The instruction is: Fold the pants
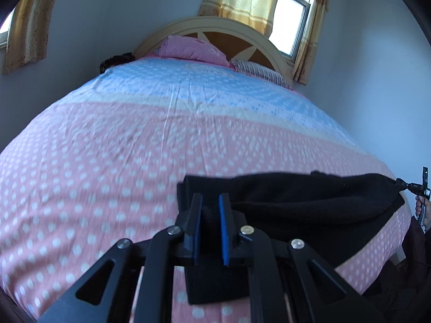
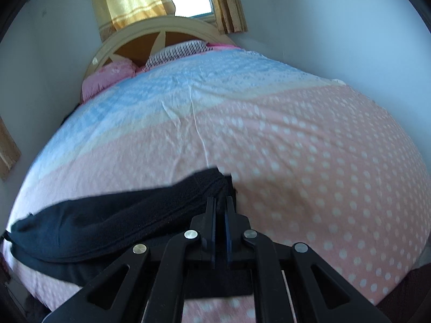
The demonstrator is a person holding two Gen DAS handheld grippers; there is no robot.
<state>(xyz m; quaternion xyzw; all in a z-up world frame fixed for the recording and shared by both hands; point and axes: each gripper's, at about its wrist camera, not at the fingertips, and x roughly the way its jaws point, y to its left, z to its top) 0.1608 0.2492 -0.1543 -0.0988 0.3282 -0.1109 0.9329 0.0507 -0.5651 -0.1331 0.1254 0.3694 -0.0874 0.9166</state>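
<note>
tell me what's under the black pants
The pants lie over the pink dotted bedsheet, held at each end by the left gripper and right gripper. Anything beneath the cloth is hidden.

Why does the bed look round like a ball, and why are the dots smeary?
Both views: the fisheye lens bends the bed into a dome. Left wrist view: near dots smear from blur, and the window is washed out white. Right wrist view: the pants edge blurs.

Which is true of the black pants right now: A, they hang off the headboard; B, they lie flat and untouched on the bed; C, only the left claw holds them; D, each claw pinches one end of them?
D: the left claw and right claw each clamp an end of the black pants, stretched between them over the bed.
</note>
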